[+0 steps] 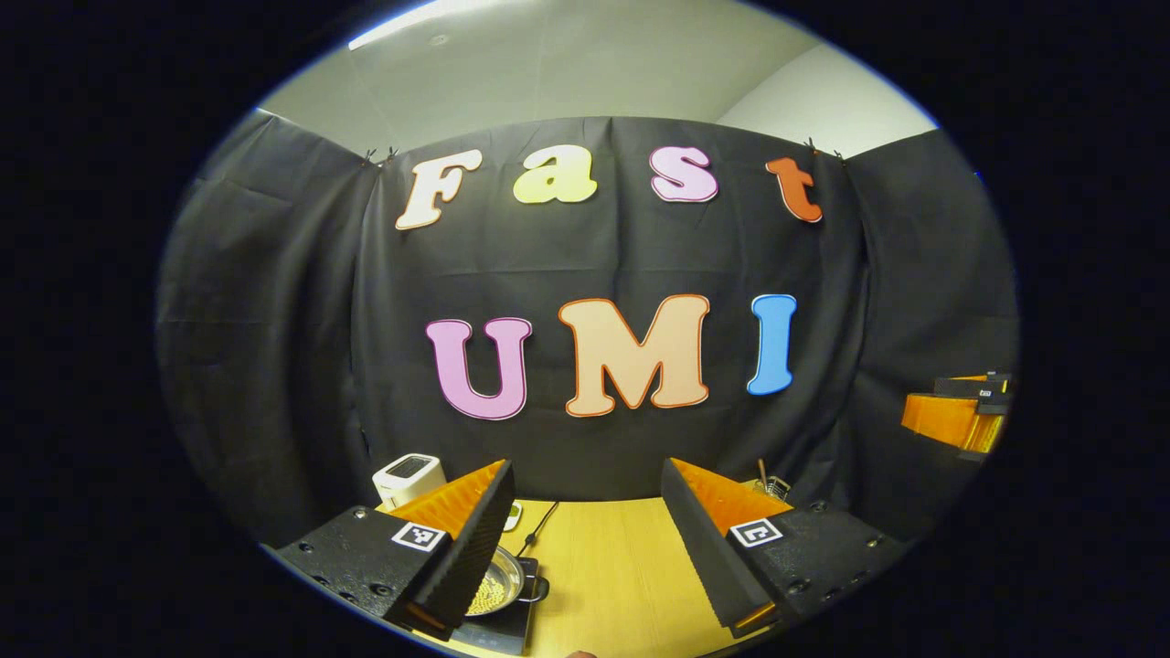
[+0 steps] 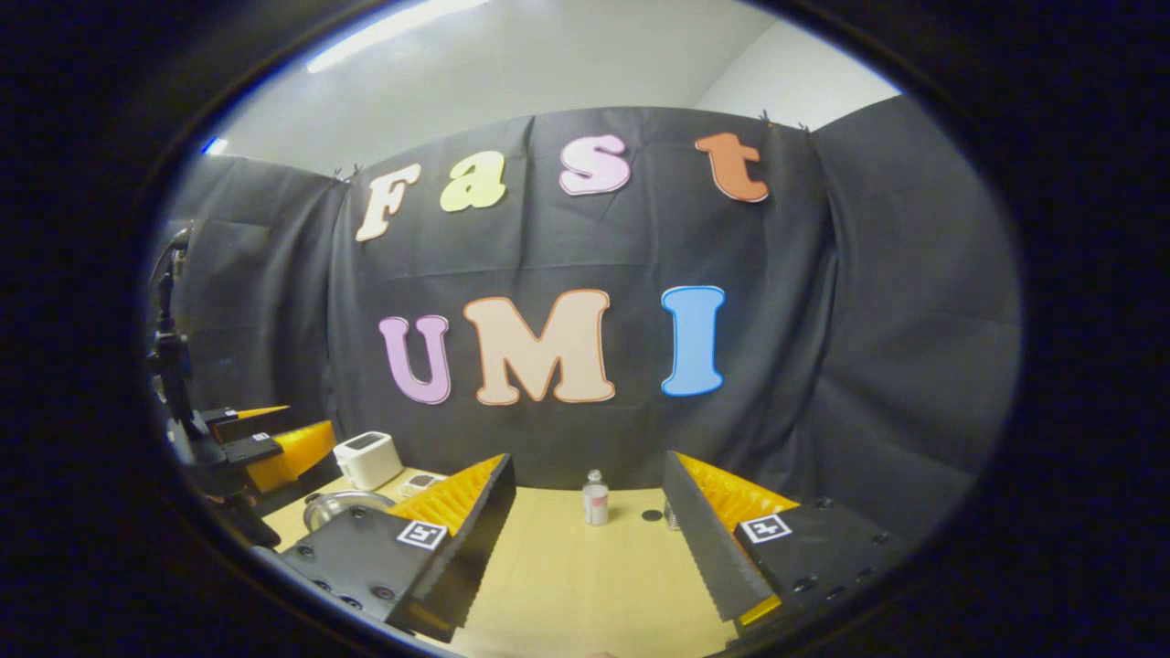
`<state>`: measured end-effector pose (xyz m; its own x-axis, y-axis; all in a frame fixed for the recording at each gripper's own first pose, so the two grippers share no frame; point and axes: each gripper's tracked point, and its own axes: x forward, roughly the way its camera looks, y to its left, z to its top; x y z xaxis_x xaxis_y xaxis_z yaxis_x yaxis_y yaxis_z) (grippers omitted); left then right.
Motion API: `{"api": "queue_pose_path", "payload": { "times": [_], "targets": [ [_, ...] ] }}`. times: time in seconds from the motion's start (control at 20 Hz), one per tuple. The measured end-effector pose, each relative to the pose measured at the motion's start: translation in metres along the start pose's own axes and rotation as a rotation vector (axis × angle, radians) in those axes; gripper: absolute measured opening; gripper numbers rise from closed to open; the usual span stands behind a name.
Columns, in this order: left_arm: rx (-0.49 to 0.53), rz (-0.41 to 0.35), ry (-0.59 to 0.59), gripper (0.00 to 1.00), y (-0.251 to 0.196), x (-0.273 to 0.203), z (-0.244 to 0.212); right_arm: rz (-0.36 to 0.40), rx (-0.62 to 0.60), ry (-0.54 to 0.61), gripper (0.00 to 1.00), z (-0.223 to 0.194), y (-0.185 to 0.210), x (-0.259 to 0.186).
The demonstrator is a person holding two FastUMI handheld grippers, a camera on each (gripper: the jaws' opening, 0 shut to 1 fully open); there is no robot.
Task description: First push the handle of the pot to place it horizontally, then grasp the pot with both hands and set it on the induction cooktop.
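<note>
In the left gripper view a steel pot (image 1: 498, 585) holding small yellow pieces lies low down, half hidden behind the gripper's left finger. Its dark handle (image 1: 537, 589) sticks out to the right. The pot appears to rest on a flat black induction cooktop (image 1: 498, 631). My left gripper (image 1: 585, 475) hangs open above the wooden table (image 1: 603, 567), holding nothing. My right gripper (image 2: 587, 461) is open too, with nothing between its fingers. The right gripper view shows the pot (image 2: 338, 507) at the far left, partly covered by a finger, with the left gripper (image 2: 265, 439) above it.
A white appliance (image 1: 409, 477) stands at the back left of the table, with a thin cable (image 1: 541, 528) running toward the cooktop. A small bottle (image 2: 595, 498) and a dark round cap (image 2: 652, 515) sit near the back wall. The right gripper (image 1: 960, 416) hovers at the far right.
</note>
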<state>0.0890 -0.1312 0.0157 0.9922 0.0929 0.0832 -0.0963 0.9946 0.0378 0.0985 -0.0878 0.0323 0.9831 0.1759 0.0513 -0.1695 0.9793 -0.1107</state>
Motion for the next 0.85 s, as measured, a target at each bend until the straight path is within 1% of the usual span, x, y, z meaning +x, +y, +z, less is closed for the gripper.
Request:
{"api": "queue_pose_path", "payload": {
  "times": [0.05, 0.15, 0.2, 0.25, 0.35, 0.4, 0.85],
  "targets": [
    [-0.007, -0.005, -0.002, 0.99, -0.005, -0.002, -0.001, -0.006, -0.002, -0.002, 0.93, -0.001, -0.003, -0.006],
    [-0.021, -0.002, 0.01, 0.97, -0.007, -0.009, -0.005, -0.02, -0.001, -0.007, 0.93, -0.003, -0.009, -0.019],
    [-0.032, 0.003, 0.014, 0.99, -0.008, -0.012, -0.007, -0.027, 0.003, -0.012, 0.93, -0.004, -0.012, -0.024],
    [-0.038, 0.007, 0.02, 0.98, -0.008, -0.012, -0.01, -0.033, 0.006, -0.016, 0.93, -0.004, -0.013, -0.027],
    [-0.047, 0.009, 0.032, 0.99, -0.009, -0.015, -0.015, -0.038, 0.006, -0.023, 0.93, -0.006, -0.014, -0.033],
    [-0.048, 0.007, 0.035, 0.97, -0.01, -0.016, -0.016, -0.039, 0.006, -0.025, 0.93, -0.006, -0.015, -0.035],
    [-0.004, -0.001, 0.044, 0.97, -0.014, -0.022, -0.015, -0.029, 0.027, -0.014, 0.93, -0.01, -0.015, -0.043]
  ]
}}
